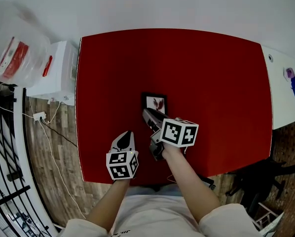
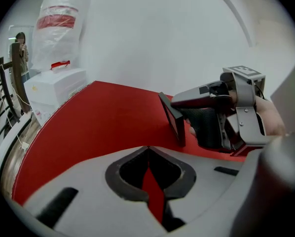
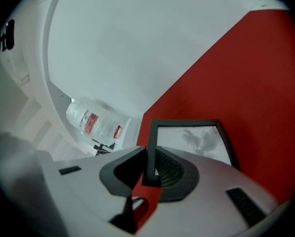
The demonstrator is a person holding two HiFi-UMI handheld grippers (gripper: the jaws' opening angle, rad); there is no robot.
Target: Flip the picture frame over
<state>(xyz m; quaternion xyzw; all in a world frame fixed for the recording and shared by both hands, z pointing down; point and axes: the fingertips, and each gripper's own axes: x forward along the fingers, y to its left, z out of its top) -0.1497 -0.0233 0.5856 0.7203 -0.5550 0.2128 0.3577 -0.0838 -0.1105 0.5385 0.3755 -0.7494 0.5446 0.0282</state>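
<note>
**Item: picture frame (image 1: 154, 102), black, count one.** It sits near the middle of the desk (image 1: 216, 68), well apart from every edge. It is tipped up on edge with its print side towards the person. Whether its far edge rests on the red desk cannot be told.

**Right tongs (image 3: 148, 169), count one.** They are clamped on one side rail of the frame, near a corner. The rail shows between the pads in the right gripper view.

**Left tongs (image 1: 127, 135), count one.** They are closed together with nothing between them. They hover over the desk towards its near edge, beside the right tongs and apart from the frame.

**Step in hand (judged):** turning the frame past upright so that it comes down print side under.

**Handling notes (judged):**
- The grip is on a thin rail near one corner, so the frame may twist or slip; firm pressure seems wise.
- The wrist should do the rolling, with the frame's far edge as the pivot.
- The frame should be lowered slowly, since the glazed face would meet the desk first.
- The left tongs could steady the free side if it swings.

**Other stock:**
- Desk with red top, one.
- White box (image 1: 58, 73) beyond the desk's left edge, one.
- Clear plastic bag (image 1: 14, 51) beside that box, one.
- White surface (image 1: 285, 100) past the desk's right edge, one.
</note>
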